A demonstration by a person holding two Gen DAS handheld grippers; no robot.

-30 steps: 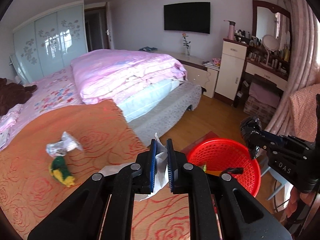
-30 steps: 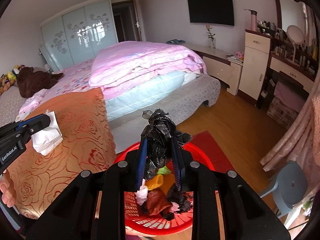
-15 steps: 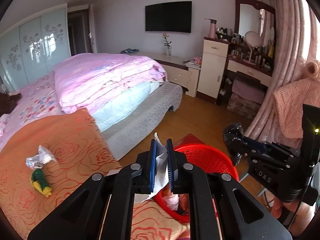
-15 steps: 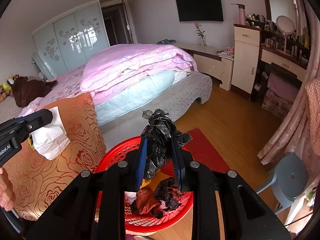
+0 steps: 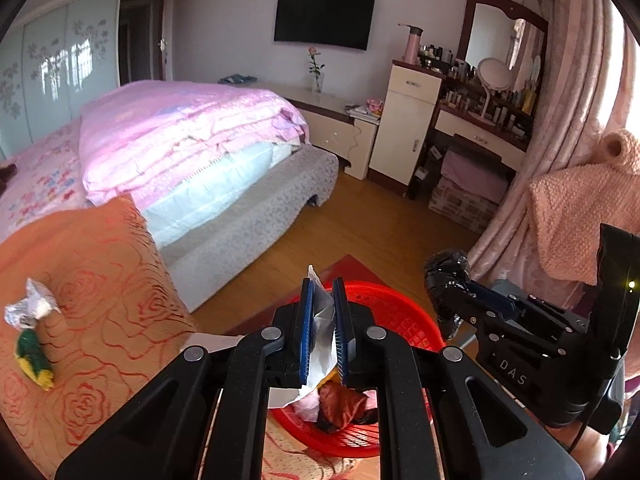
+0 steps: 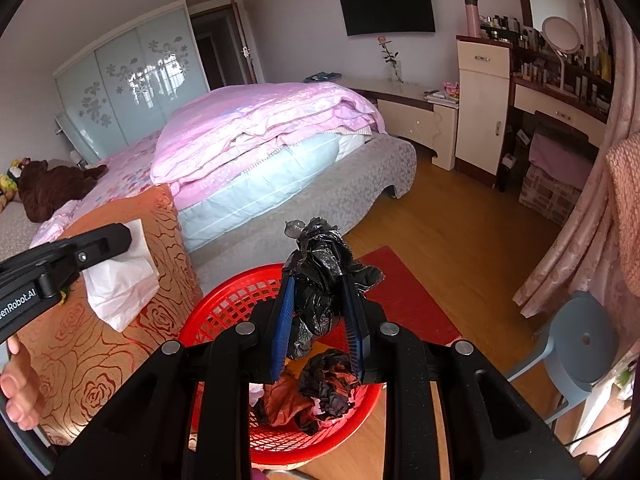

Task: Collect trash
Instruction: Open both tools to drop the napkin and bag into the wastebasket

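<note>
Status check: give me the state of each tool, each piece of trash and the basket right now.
Left tool: shut on white tissue.
Right tool: shut on black plastic bag, above the basket.
Red basket: on the floor, partly filled with trash.
Foil wrapper: loose on orange cover.
Green-yellow wrapper: loose on orange cover.

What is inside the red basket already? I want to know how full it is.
The red basket holds crumpled black plastic, a reddish-brown wrapper and some white paper. The hand-held grippers cover much of it, so its bottom and fill level cannot be seen.
</note>
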